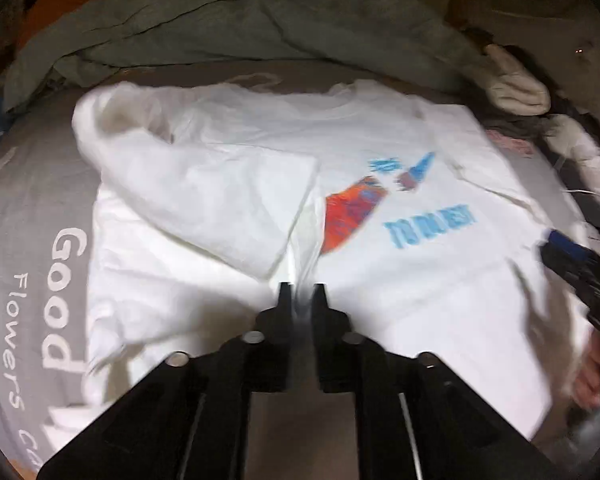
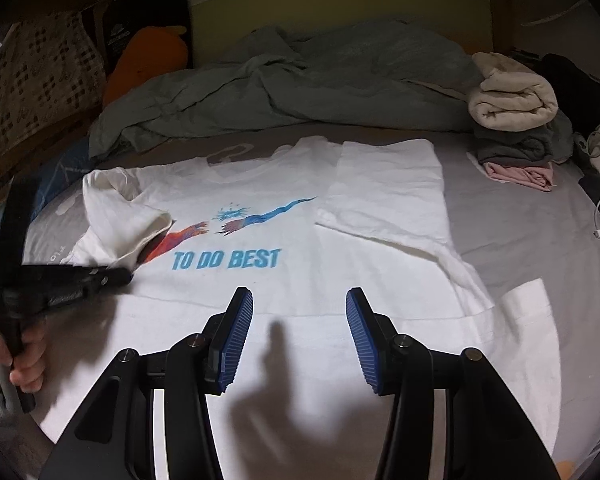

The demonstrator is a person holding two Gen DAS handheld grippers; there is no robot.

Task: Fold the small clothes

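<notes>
Right gripper (image 2: 299, 316) nearest, over lower front of white T-shirt (image 2: 300, 280), jaws apart, nothing between them. Shirt flat on grey bedsheet (image 2: 520, 216), print up, both sleeves folded in. Left gripper (image 1: 302, 292) nearly closed; whether cloth pinched between tips cannot tell, view blurred. Advice: smooth left sleeve (image 2: 132, 224) flat first, then lift hem with both grippers, fold evenly toward collar. No containers visible; folded laundry stack (image 2: 516, 120) at far right.

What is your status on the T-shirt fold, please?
Left gripper nearly closed, nothing clearly held. Right gripper open, empty, over the hem. White T-shirt flat on the bed, both sleeves folded in. Nothing in the way.
</notes>
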